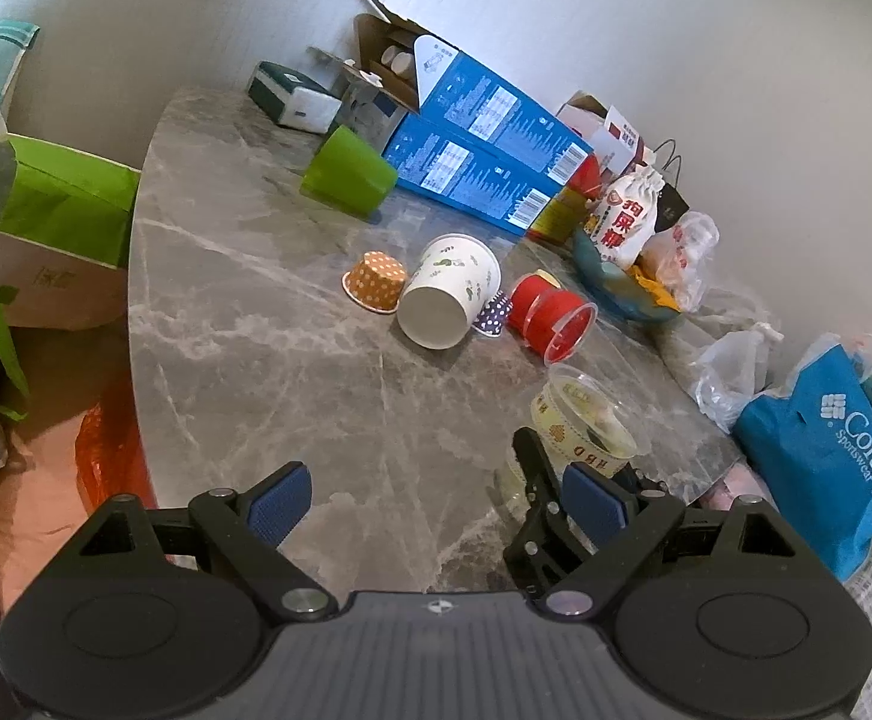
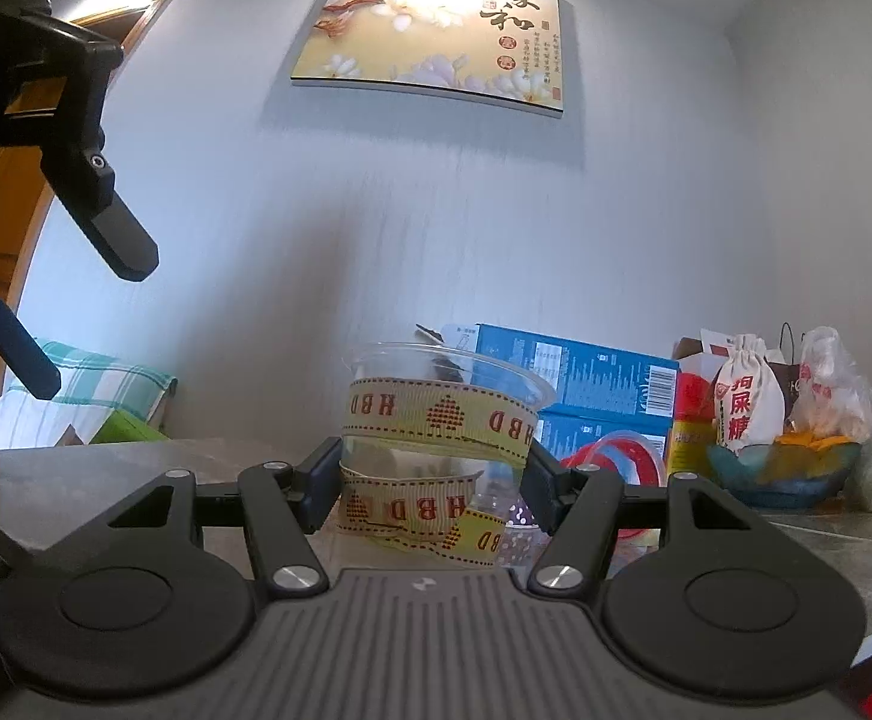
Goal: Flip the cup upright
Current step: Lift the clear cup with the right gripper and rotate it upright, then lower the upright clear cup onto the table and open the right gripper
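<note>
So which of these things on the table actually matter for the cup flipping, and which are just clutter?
In play:
- clear ribbon cup, upright, in the right gripper
- tipped white cup
- red cup
- orange cup
- green cup
- left gripper, open

Lying about:
- blue boxes
- snack bowl
- Columbia bag

The table [image 1: 243, 324] is showing grey marble with pale veins. On it, a lime-green cup [image 1: 348, 173] is lying far left, beside two bright blue boxes [image 1: 484, 144] printed in white. Nearer, an orange cup [image 1: 375, 282] with white dots is sitting left of a white paper cup [image 1: 451, 291] speckled with green figures, then a purple cup [image 1: 493, 315] with white dots and a red cup [image 1: 547, 315]. The clear cup [image 2: 436, 426] is wearing yellow ribbon lettered in red. The finger pads [image 1: 279, 504] are showing blue.
</note>
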### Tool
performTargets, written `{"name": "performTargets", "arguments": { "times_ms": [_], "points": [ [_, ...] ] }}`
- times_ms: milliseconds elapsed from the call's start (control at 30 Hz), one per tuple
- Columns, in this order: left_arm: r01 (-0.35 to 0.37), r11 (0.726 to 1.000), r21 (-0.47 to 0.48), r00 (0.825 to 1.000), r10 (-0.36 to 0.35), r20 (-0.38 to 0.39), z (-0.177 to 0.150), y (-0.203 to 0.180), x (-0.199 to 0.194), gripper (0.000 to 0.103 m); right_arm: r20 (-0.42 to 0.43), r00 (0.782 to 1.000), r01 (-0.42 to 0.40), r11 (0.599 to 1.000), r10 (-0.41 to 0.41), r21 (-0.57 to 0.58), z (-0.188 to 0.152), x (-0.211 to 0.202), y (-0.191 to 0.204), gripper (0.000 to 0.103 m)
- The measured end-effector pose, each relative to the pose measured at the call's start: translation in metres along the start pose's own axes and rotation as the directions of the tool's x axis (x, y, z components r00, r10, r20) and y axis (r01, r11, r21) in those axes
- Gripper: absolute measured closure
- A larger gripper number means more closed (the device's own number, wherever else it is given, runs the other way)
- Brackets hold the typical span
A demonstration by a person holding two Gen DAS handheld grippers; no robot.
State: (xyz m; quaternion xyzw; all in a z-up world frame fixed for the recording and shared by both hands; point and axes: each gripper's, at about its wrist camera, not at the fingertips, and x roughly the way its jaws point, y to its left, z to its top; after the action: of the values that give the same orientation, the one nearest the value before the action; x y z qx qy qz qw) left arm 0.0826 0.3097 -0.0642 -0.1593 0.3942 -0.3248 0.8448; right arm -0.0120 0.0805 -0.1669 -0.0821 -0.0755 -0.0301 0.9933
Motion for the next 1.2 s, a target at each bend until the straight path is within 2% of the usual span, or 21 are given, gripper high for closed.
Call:
{"name": "performTargets", "arguments": {
  "times_ms": [267,467,533,567,667,733,800,867,900,1000,1067,1133,1200],
  "points": [
    [-0.002,1.000,0.011,1.000,0.002,-0.010,-0.003,-0.006,0.002,0.010,-0.008,1.000,-0.001,1.000,0.001,0.015,-0.006,-0.005,0.002,0.033],
    [0.003,1.000,0.010,1.000,-0.002,-0.015,-0.007,-0.008,0.002,0.010,-0.026,0.999,-0.025,0.999,0.027,0.046,-0.003,-0.009,0.002,0.016],
    [0.003,1.000,0.014,1.000,-0.003,-0.017,-0.009,-0.008,0.001,0.010,-0.048,0.998,-0.029,0.997,0.032,0.066,-0.001,-0.010,0.001,0.006],
    [0.001,1.000,0.020,1.000,-0.001,-0.012,-0.010,-0.009,0.000,0.010,-0.061,0.998,-0.028,0.997,0.033,0.074,0.000,-0.011,0.001,0.005],
    [-0.010,0.998,0.057,1.000,0.010,0.015,-0.016,-0.014,-0.005,0.010,-0.098,0.995,-0.013,0.995,0.023,0.101,0.007,-0.022,-0.005,0.001],
    [-0.030,0.995,0.097,0.998,0.024,0.057,-0.021,-0.019,-0.009,0.002,-0.112,0.994,0.004,0.994,0.008,0.109,0.018,-0.037,-0.012,0.001],
    [-0.050,0.987,0.153,0.994,0.034,0.108,-0.027,-0.026,-0.015,0.002,-0.140,0.990,0.023,0.991,-0.005,0.129,0.034,-0.052,-0.020,0.001],
    [-0.070,0.970,0.232,0.991,0.042,0.125,-0.030,-0.037,-0.019,0.002,-0.213,0.977,0.039,0.987,-0.005,0.157,0.055,-0.063,-0.029,0.001],
    [-0.079,0.961,0.265,0.989,0.043,0.139,-0.031,-0.044,-0.022,0.002,-0.270,0.963,0.048,0.982,0.003,0.183,0.067,-0.065,-0.034,0.001],
    [-0.129,0.925,0.356,0.976,0.056,0.208,-0.030,-0.064,-0.033,0.002,-0.444,0.895,0.091,0.951,0.051,0.294,0.101,-0.063,-0.052,0.001],
    [-0.124,0.916,0.382,0.975,0.040,0.220,-0.027,-0.075,-0.040,0.002,-0.529,0.845,0.133,0.931,0.073,0.340,0.117,-0.060,-0.062,0.001],
    [-0.112,0.909,0.403,0.978,0.028,0.209,-0.021,-0.086,-0.045,0.002,-0.553,0.829,0.142,0.927,0.081,0.348,0.128,-0.061,-0.068,0.001],
    [-0.121,0.906,0.405,0.980,0.043,0.195,-0.016,-0.095,-0.046,0.002,-0.537,0.841,0.135,0.934,0.069,0.332,0.139,-0.067,-0.070,0.001]
  ]
}}
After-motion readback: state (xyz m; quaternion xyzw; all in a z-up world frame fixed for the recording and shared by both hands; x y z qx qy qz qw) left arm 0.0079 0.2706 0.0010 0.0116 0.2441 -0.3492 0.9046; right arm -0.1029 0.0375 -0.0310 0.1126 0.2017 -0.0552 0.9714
